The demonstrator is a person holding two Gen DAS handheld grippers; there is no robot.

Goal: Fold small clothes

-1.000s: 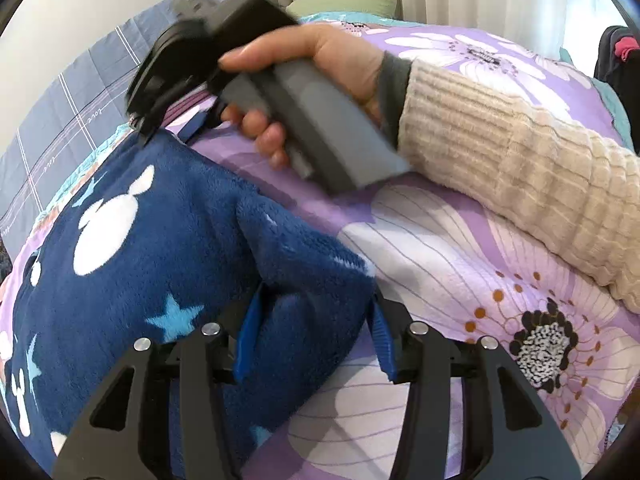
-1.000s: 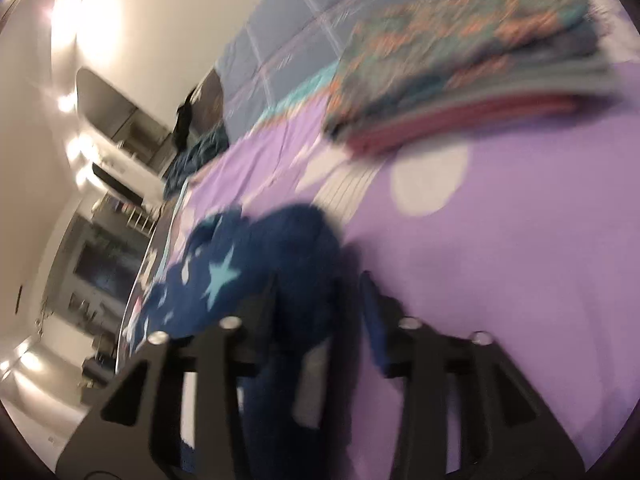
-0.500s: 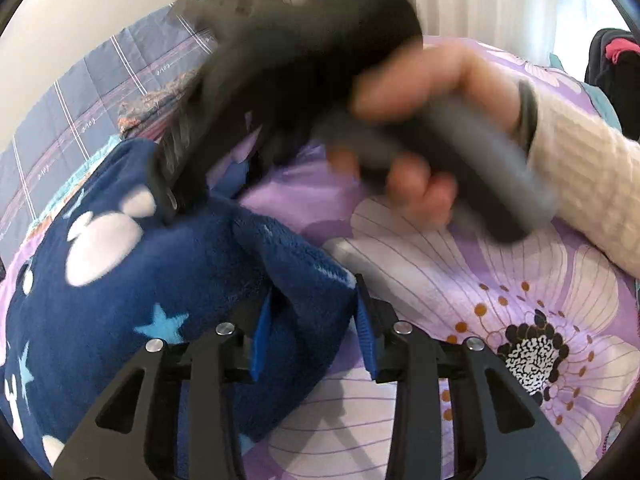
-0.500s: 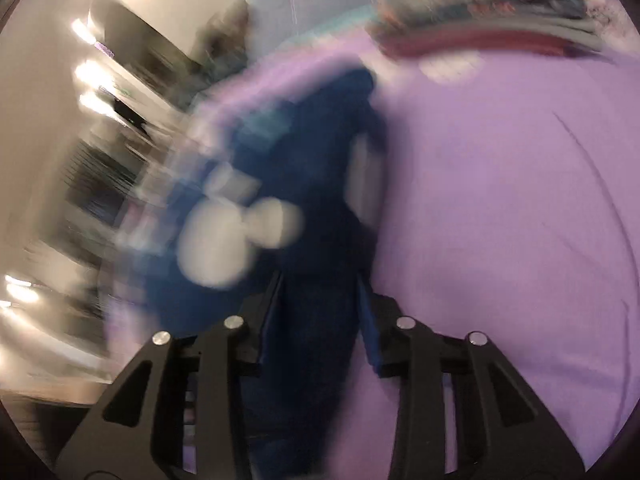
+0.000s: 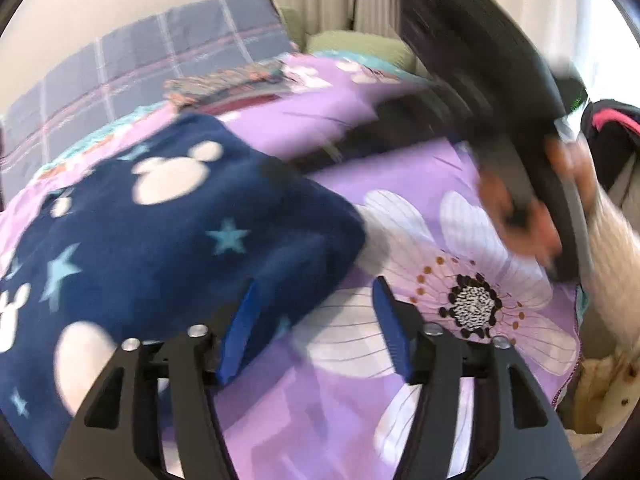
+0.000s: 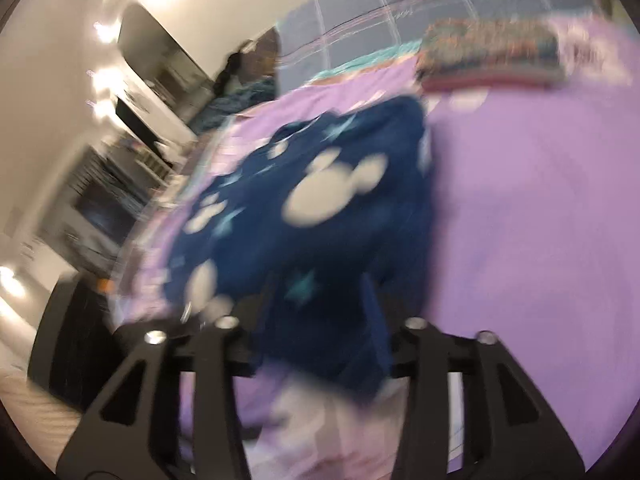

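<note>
A navy fleece garment (image 5: pixel 152 236) with white mouse heads and pale blue stars lies folded over on the purple flowered bedspread (image 5: pixel 460 248). My left gripper (image 5: pixel 316 332) is open, and the garment's folded edge lies against its left pad. My right gripper (image 6: pixel 320 324) is open around the garment's near edge (image 6: pixel 312 248), with the cloth lying between the jaws. The right gripper's body also shows blurred in the left wrist view (image 5: pixel 492 92), held in a hand at the upper right.
A stack of folded patterned clothes (image 6: pixel 492 52) sits at the far side of the bed, also in the left wrist view (image 5: pixel 228 84). A grey plaid pillow (image 5: pixel 152 64) lies behind it. Room furniture (image 6: pixel 120 168) stands left of the bed.
Both grippers carried the garment's edge over toward the left and folded it. Both have since opened and let go. The right gripper has swung up and to the right.
</note>
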